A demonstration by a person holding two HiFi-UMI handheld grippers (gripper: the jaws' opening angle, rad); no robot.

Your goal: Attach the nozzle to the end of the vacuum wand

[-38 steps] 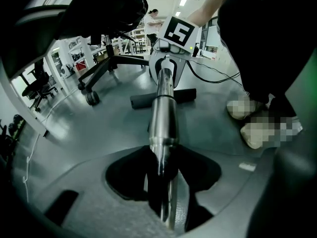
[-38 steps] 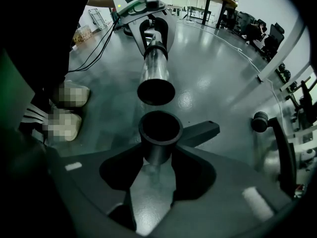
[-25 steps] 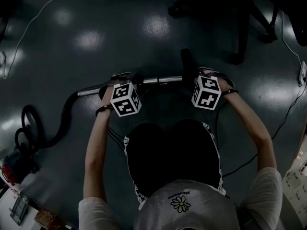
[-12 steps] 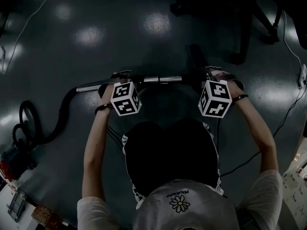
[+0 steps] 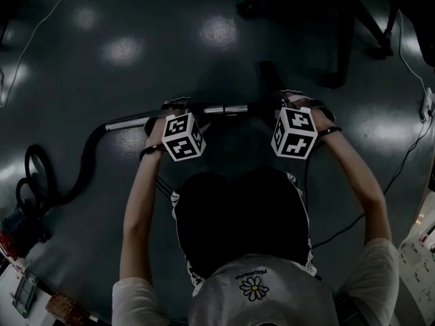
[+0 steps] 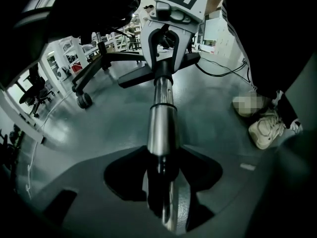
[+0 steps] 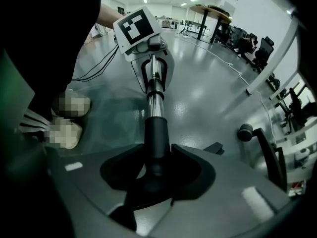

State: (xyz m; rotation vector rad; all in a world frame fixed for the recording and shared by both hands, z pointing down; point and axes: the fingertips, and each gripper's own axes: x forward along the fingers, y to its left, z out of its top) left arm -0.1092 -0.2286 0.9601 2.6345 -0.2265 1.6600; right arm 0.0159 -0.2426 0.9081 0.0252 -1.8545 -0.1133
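Observation:
The vacuum wand, a shiny metal tube, lies level above the dark floor between my two grippers. My left gripper has the tube running between its jaws, which are opening while the pads still touch it. My right gripper is shut on the black nozzle, whose collar sits over the end of the metal tube. The nozzle's far tip sticks out beyond the right gripper. Each gripper shows at the far end of the wand in the other's view, the right gripper and the left gripper.
A black hose curves from the wand's left end to the vacuum body. An office chair base stands close beyond the right gripper. Cables lie on the floor. The person's shoes are below the wand.
The right gripper's cube shifted a little to the right and came back. The left gripper and the wand have hardly moved.

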